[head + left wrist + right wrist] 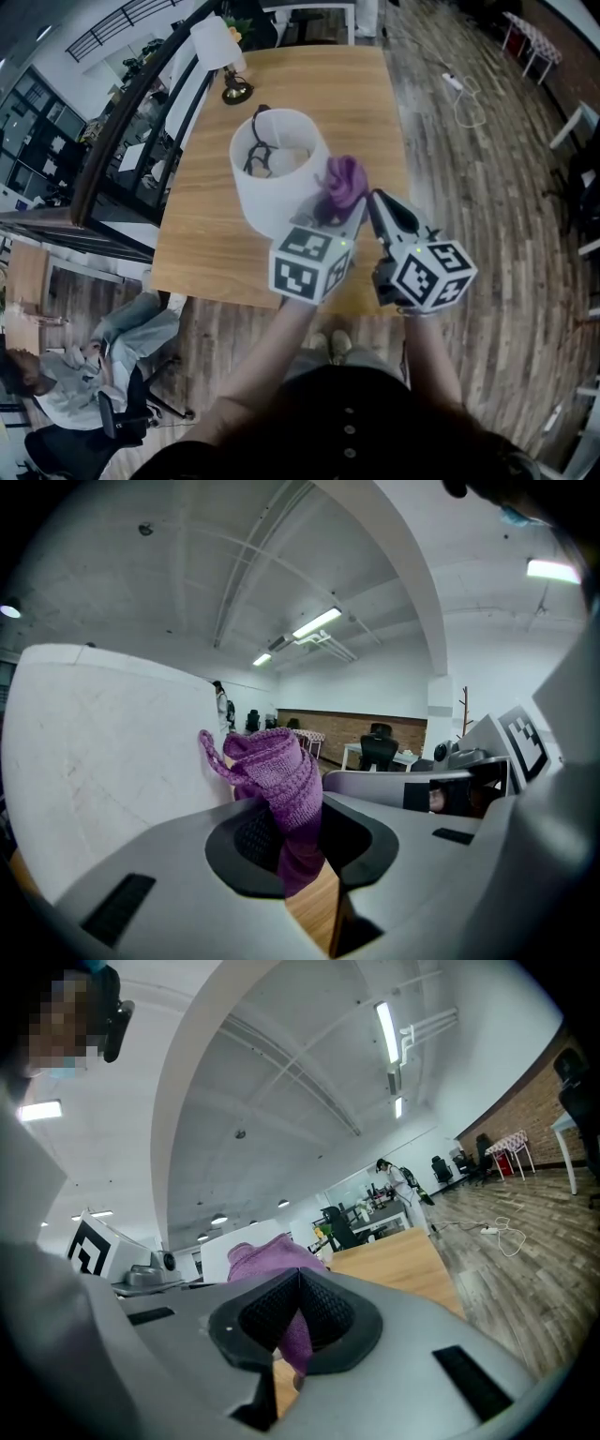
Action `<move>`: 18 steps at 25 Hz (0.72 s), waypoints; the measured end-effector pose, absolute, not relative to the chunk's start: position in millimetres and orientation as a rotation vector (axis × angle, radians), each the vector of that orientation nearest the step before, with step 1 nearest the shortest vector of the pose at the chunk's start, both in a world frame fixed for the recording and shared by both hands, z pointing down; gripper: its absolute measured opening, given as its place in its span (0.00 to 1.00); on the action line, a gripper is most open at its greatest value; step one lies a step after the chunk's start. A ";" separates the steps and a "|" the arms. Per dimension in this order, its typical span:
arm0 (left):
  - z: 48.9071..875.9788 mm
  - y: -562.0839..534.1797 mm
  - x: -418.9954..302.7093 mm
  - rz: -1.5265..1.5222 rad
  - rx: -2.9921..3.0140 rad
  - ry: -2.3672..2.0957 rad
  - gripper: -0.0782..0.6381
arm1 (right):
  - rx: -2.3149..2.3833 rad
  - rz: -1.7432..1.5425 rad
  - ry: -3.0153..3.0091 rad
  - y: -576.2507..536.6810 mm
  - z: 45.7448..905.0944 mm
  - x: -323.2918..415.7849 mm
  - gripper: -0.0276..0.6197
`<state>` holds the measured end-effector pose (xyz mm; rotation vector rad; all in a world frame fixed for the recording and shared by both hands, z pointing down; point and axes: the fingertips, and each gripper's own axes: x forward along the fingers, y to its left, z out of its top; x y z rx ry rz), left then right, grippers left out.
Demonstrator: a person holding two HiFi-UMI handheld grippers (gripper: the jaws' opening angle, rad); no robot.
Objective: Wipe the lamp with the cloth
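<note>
A lamp with a wide white shade (272,169) stands mid-table in the head view. A bunched purple cloth (345,182) rests against the shade's right side. My left gripper (349,208) is shut on the cloth, which sticks up from between its pads (246,834) beside the white shade (103,761). My right gripper (375,200) comes in from the right and touches the same cloth. In the right gripper view a purple strip of cloth (298,1335) hangs between its closed pads (328,1312), so it is shut on the cloth too.
The wooden table (319,84) runs away from me. A second small lamp (223,54) stands at its far left corner. A dark railing (122,131) lies left of the table. A person sits in a chair (84,370) at lower left. A white cable (469,98) lies on the floor.
</note>
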<state>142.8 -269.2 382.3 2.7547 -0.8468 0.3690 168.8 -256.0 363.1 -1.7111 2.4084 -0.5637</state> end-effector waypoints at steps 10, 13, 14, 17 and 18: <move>404.2 -261.5 143.0 0.402 2.695 -0.819 0.22 | -1.695 -0.585 2.422 -250.8 369.8 164.6 0.06; 410.7 -259.5 142.0 0.423 2.680 -0.823 0.22 | -1.696 -0.596 2.419 -248.4 371.9 164.3 0.06; 413.0 -258.7 141.5 0.427 2.674 -0.822 0.22 | -1.697 -0.602 2.415 -247.6 373.0 164.2 0.06; 418.5 -254.7 139.5 0.439 2.663 -0.818 0.22 | -1.700 -0.606 2.419 -244.8 374.2 162.7 0.06; 419.8 -253.2 139.2 0.443 2.661 -0.814 0.22 | -1.699 -0.605 2.420 -243.8 373.9 161.9 0.06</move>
